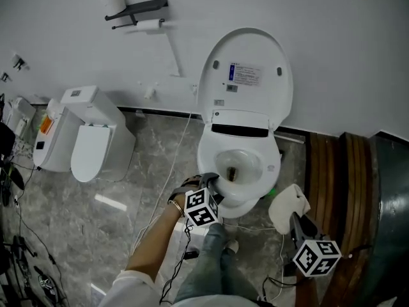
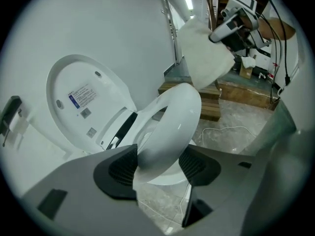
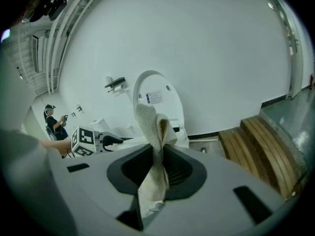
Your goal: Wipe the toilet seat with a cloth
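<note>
A white toilet (image 1: 239, 165) stands against the wall with its lid (image 1: 246, 75) raised. My left gripper (image 1: 214, 183) is at the front left of the seat (image 1: 220, 187). In the left gripper view the seat ring (image 2: 172, 127) is tilted and fills the gap of the left gripper (image 2: 160, 166), touching both pads. My right gripper (image 1: 295, 221) hangs to the right of the bowl, shut on a white cloth (image 1: 289, 206). In the right gripper view the cloth (image 3: 155, 132) stands up out of the right gripper (image 3: 156, 168), in front of the lid (image 3: 157, 95).
A second white toilet unit (image 1: 96, 139) stands at the left. A paper holder (image 1: 137, 11) hangs on the wall. Wooden steps (image 1: 332, 171) and a dark curved edge lie at the right. Cables (image 1: 179, 171) run over the marble floor. A person (image 3: 51, 119) stands far off.
</note>
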